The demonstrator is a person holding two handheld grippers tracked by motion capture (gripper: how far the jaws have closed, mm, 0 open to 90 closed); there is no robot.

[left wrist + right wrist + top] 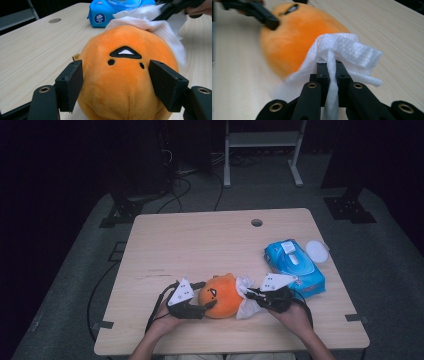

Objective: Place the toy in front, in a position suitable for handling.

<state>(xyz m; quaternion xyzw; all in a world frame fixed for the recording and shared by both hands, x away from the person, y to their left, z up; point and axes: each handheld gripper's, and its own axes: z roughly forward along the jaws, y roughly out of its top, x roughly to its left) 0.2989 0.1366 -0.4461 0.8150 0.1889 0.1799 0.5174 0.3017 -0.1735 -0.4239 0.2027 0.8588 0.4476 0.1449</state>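
White wipe (342, 50) against orange plush (125, 82)

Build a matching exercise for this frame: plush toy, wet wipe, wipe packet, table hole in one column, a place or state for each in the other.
Things:
1. orange plush toy
2. white wipe
3. blue wipe packet
4. round hole

Places or states:
A. lies beyond the right gripper, lid flipped open
B. near the table's far edge
C. between the left gripper's jaws
D. pinched in the right gripper's jaws, against the toy

Pairs: 1-C, 2-D, 3-A, 4-B
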